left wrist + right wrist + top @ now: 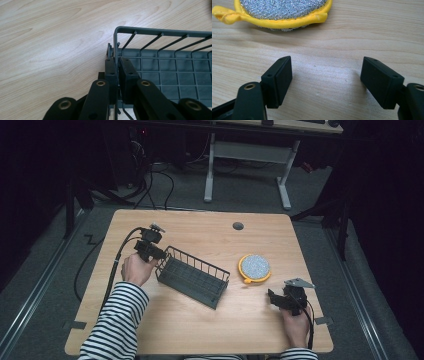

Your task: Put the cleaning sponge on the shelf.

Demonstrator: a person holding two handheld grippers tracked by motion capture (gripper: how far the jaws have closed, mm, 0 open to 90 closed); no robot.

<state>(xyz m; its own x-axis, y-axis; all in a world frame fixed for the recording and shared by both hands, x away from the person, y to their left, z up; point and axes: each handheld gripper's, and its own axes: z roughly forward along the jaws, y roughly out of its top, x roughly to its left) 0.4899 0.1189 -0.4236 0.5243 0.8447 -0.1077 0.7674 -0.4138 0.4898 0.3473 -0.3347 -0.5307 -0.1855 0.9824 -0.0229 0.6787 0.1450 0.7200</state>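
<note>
A dark grey wire basket (192, 276) lies slantwise in the middle of the wooden table. My left gripper (159, 255) is shut on the basket's left end wall; in the left gripper view the two jaws pinch the wire rim (116, 47) near its corner, around my left gripper's midpoint (118, 68). A round scrubbing pad (254, 267) with a silver top and yellow edge lies to the basket's right. My right gripper (273, 298) stands open just in front of the pad (283, 11), nothing between its fingers (280, 78), with midpoint (327, 72) over bare wood.
The table (200, 230) has a small round cable hole (238, 226) near its far edge. Cables trail from both grippers off the table's left and right sides. Beyond the table stands a white-framed desk (245, 155) on dark floor.
</note>
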